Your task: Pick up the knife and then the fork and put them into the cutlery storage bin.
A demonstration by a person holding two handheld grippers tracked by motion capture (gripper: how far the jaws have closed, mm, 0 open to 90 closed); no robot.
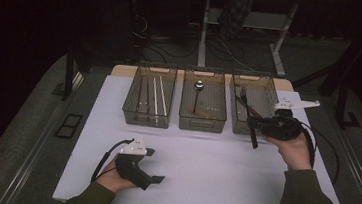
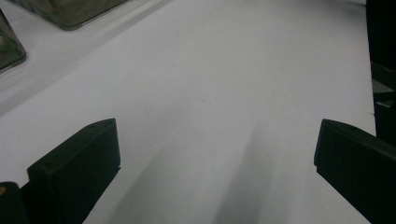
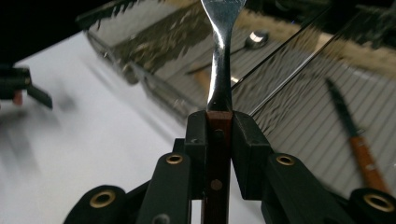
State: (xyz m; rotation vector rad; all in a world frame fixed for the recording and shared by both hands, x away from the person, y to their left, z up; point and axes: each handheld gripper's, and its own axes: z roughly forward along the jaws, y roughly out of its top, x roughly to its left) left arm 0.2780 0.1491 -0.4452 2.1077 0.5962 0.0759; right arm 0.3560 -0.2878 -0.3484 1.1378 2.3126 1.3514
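Over the near edge of the right-hand bin, my right gripper has its jaws clamped on a wooden-handled utensil. From the right gripper view, the reddish-brown handle sits pinched between the two black jaws, and the steel neck rises straight up and widens toward the top of the frame, where its end is cut off, so I cannot tell whether it is a fork or a spatula. From the high view, the handle pokes down past my jaws toward the white tabletop, while the metal end leans back over the bin.

Inside that same bin lies another utensil with a dark shaft and an orange-brown handle, flat on the ribbed floor. The middle bin holds a spoon, its round bowl at the far end. The left bin holds several pale, thin sticks laid lengthwise. The three clear bins stand side by side in a row along the far part of the tabletop.

My left gripper rests low at the near left of the tabletop, well apart from the bins. Its jaws stand wide apart with nothing between them; the left gripper view shows bare white surface in the gap and the corners of two bins at the upper left.
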